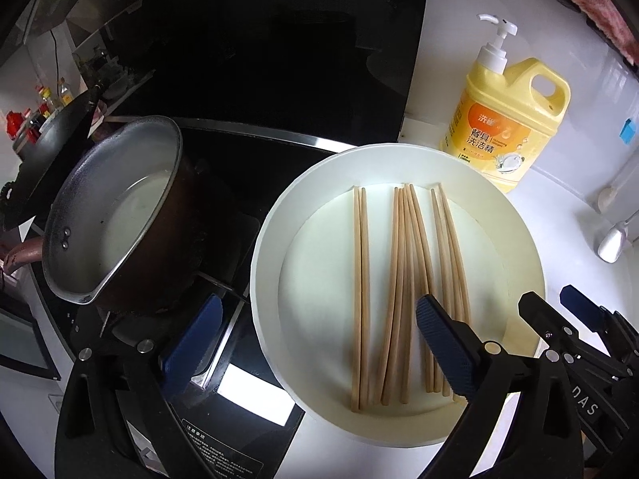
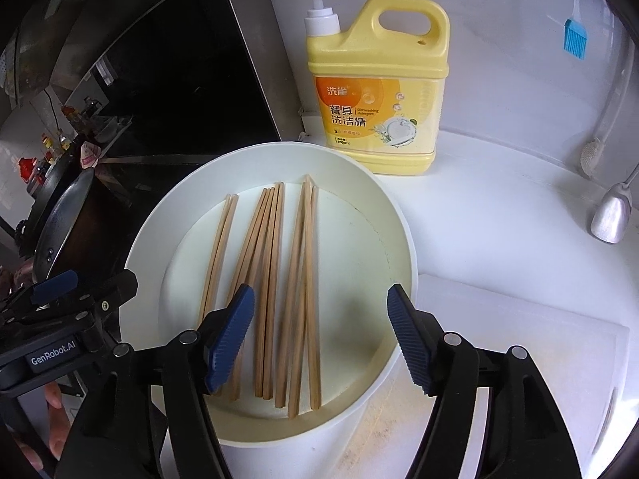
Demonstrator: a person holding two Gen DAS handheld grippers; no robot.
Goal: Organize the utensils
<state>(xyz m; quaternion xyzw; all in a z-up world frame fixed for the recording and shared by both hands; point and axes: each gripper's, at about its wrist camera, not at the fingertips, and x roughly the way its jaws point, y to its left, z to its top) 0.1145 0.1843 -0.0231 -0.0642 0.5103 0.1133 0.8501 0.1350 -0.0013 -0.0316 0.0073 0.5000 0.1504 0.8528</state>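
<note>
Three loose bunches of wooden chopsticks point(image 2: 275, 287) lie side by side in a white round basin point(image 2: 399, 215) on the white counter point(image 2: 499, 207). Both the left gripper point(image 1: 315, 343) and right gripper point(image 2: 321, 339) hang above it, jaws spread and empty. Behind stands a yellow dish-soap bottle point(image 2: 379, 84); a saucepan point(image 1: 116, 215) sits beside the basin on the stove.

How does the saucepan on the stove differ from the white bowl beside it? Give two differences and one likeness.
The saucepan is dark outside with a metal interior; the bowl is white throughout. The saucepan holds pale liquid; the bowl holds wooden chopsticks. The saucepan sits on the stove, the bowl on the white counter. Both are round and uncovered.
</note>
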